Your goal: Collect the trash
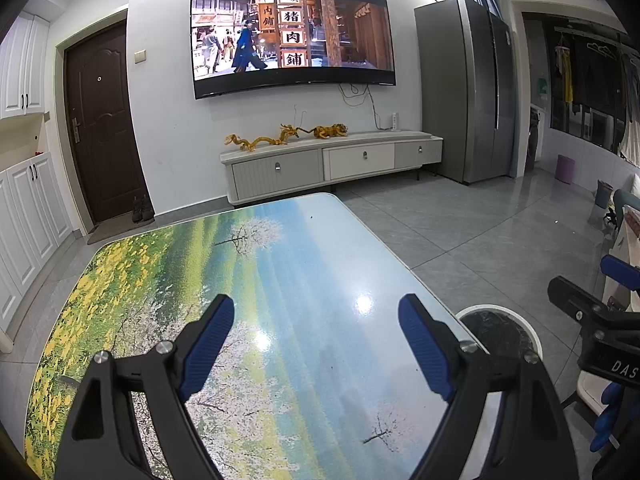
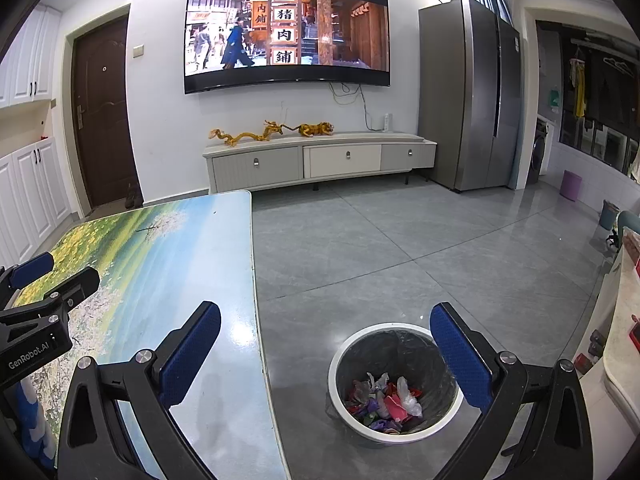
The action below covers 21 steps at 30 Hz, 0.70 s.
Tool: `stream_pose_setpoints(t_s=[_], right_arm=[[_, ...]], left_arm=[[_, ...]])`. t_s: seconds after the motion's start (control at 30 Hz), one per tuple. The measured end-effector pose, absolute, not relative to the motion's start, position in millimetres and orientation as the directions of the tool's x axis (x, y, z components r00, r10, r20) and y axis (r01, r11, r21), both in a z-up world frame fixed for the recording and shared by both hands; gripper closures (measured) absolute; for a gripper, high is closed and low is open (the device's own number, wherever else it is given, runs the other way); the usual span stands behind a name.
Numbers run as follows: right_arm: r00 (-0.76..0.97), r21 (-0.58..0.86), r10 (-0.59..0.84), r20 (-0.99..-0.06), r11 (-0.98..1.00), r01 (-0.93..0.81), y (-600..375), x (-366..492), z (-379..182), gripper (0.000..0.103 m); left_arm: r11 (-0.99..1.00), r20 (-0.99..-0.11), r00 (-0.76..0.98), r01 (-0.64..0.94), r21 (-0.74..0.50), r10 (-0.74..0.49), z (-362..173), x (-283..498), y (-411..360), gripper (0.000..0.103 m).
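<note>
A white-rimmed trash bin (image 2: 396, 380) with a dark liner stands on the floor beside the table's right edge; several crumpled wrappers (image 2: 384, 400) lie at its bottom. My right gripper (image 2: 326, 356) hangs open and empty above the gap between table and bin. My left gripper (image 1: 316, 344) is open and empty above the table (image 1: 280, 280), whose top carries a printed landscape of flowers and trees. The bin's rim (image 1: 500, 312) peeks past the table edge in the left wrist view. No loose trash shows on the tabletop.
A grey tiled floor (image 2: 400, 248) stretches to a TV cabinet (image 2: 320, 160) under a wall TV (image 2: 286, 36). A tall fridge (image 2: 472, 92) stands at the right, a brown door (image 2: 104, 112) at the left. A counter edge (image 2: 624, 320) with small items is at far right.
</note>
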State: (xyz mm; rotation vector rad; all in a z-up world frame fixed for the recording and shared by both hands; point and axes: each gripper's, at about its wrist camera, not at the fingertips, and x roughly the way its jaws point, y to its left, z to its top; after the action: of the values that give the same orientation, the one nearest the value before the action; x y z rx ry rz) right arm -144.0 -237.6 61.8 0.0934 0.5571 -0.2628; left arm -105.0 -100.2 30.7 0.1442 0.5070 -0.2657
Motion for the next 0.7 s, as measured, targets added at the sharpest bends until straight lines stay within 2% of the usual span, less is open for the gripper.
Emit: stream_pose_setpoints(t_s=[0.7], right_arm=[[0.812, 0.014, -0.227, -0.537, 0.961, 0.277, -235.4, -143.0, 63.2, 0.001]], left_arm=[[0.955, -0.507, 0.835, 0.289, 0.070, -0.215, 29.2, -102.4, -97.9, 0.019]])
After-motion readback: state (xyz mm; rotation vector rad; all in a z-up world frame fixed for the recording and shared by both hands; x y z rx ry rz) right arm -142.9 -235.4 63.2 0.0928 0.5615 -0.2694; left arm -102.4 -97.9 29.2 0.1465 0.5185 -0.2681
